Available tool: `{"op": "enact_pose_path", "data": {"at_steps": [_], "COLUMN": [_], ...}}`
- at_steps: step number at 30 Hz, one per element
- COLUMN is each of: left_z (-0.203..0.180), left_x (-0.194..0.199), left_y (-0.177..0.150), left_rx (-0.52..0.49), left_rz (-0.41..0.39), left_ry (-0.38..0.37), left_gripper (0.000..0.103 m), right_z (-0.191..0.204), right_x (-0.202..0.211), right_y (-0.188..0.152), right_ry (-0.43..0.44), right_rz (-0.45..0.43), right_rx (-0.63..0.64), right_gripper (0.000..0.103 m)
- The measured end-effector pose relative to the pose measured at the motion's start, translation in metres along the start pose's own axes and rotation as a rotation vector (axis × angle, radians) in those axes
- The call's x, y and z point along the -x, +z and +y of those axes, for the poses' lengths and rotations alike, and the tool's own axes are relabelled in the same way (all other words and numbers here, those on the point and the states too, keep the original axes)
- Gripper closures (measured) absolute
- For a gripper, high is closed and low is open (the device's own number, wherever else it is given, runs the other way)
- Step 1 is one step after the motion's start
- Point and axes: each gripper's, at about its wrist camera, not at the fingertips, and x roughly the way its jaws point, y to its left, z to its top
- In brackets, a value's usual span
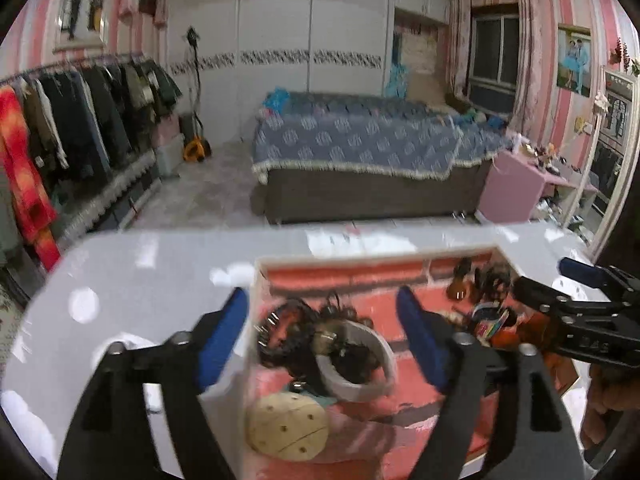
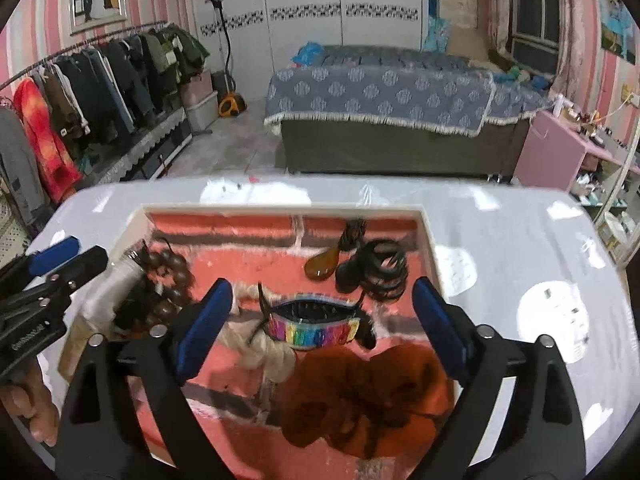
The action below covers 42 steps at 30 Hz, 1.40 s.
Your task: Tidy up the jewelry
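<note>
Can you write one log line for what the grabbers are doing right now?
left gripper: open, over tray | right gripper: open, over rainbow clip | nothing held

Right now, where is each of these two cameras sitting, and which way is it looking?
Left wrist view: on the left tongs, looking down over the tray's left half and white bangle; both blue fingers show, with the right tongs entering.
Right wrist view: on the right tongs, above the rainbow clip and orange scrunchie; the left tongs show.
Shared: tray, table, bed.

Both grippers are showing black frames, blue finger pads (image 1: 224,336), silver screws (image 2: 486,331) and embossed lettering (image 1: 594,347).
</note>
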Motion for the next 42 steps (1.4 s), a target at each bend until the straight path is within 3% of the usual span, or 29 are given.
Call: {"op": "enact_pose_path", "data": {"at_steps": [4, 8, 15, 19, 24, 27, 30, 38, 42], "left_z": [0.012, 0.024, 0.05, 0.051, 0.041, 0.044, 0.054, 0.051, 0.05], "left_x": [0.047, 0.095, 0.166, 0.188, 0.199, 0.189, 0.181, 0.185, 0.187], "left_y": [0.01, -0.002, -0.072, -0.113, -0.156, -0.17, -0.174, -0.177, -0.178], "left_rx": [0.012, -0.012, -0.006, 0.014, -0.033, 0.008, 0.051, 0.042, 0.036], "left_rz": [-0.069, -0.118, -0.208, -0.218, -0.283, -0.256, -0.208, -0.233, -0.246], "left_ry": [0.038, 0.094, 0.198, 0.166, 0.208, 0.178, 0.143, 0.148, 0.153], "left_gripper": [0.014, 0.004, 0.004, 0.004, 0.004, 0.004, 0.004, 0.004, 0.004], "right_z": [0.001, 0.0, -0.003, 0.005, 0.028, 0.034, 0.034, 0.033, 0.038], "right_x": [0.055, 0.11, 0.17, 0.181, 0.193, 0.195, 0.197, 0.209, 0.202], "right_y": [0.009, 0.0, -0.061, -0.107, -0.152, -0.164, -0.183, -0.198, -0.199], "right_ry": [-0.009, -0.051, -0.104, -0.092, -0.083, -0.066, -0.054, -0.13, -0.123], "right_rz": [-0.105, -0.188, -0.257, -0.26, -0.308, -0.318, -0.336, -0.453, -0.428], "right_rx": [0.005, -0.005, -0.006, 0.0, 0.053, 0.045, 0.012, -0.015, 0.013], "right_gripper": [0.005, 0.004, 0.004, 0.004, 0.004, 0.004, 0.004, 0.004, 0.004]}}
